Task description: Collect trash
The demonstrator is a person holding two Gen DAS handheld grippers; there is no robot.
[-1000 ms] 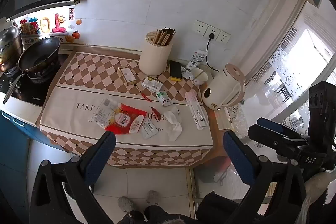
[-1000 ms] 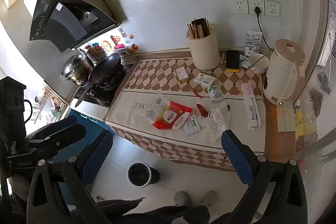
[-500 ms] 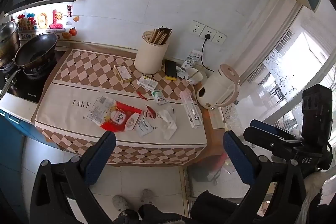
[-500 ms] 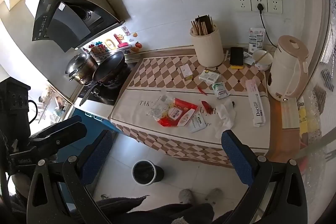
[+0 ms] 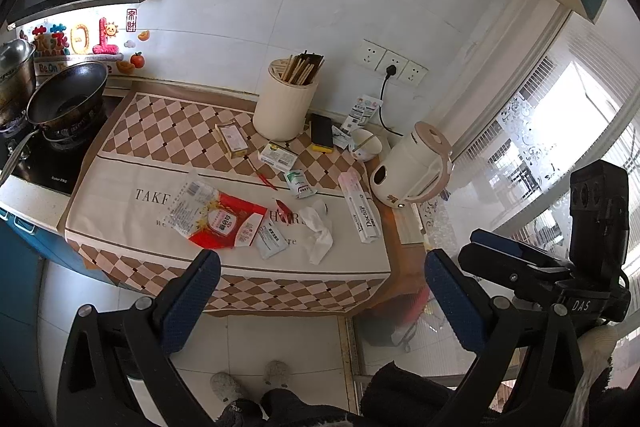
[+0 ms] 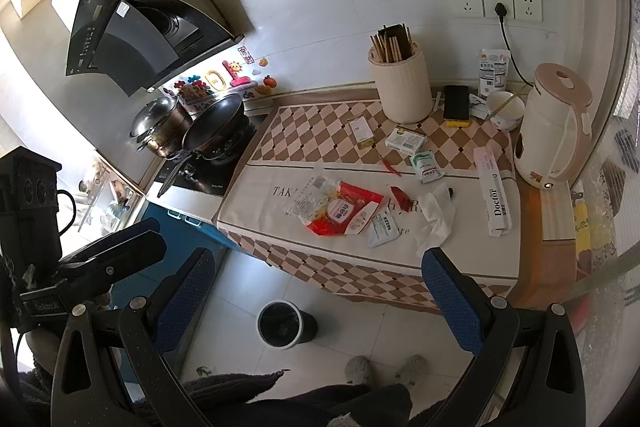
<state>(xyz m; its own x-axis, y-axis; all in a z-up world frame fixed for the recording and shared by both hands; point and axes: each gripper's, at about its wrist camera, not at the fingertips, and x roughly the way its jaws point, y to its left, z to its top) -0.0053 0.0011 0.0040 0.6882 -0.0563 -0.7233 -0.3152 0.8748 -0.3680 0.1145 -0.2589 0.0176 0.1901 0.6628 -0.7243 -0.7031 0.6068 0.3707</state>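
Both units are hovering above the floor, short of the bench (image 5: 120,187), which is wearing a checked cloth. The left hand-held gripper (image 5: 320,295) is standing wide, blue pads well apart, gripping nothing; the right hand-held gripper (image 6: 316,291) is likewise spread wide and carrying nothing.

The trash is lying ahead of both units on the cloth's white band. A red snack wrapper (image 5: 224,223) is lying flat with a clear printed wrapper (image 5: 188,203) overlapping its far-left edge. Just right of it are lying a small white sachet (image 5: 270,237), then a crumpled white tissue (image 5: 318,231), and a small red scrap (image 5: 283,206) beyond them. A long white box marked "Doctor" (image 5: 360,207) is lying further right, near a cream kettle (image 5: 412,167).

A black bin (image 6: 282,323) is standing on the floor, below and between the right unit's fingers.

Print on the sachet is too small for reading. The cloth lettering is partly covered by the litter.
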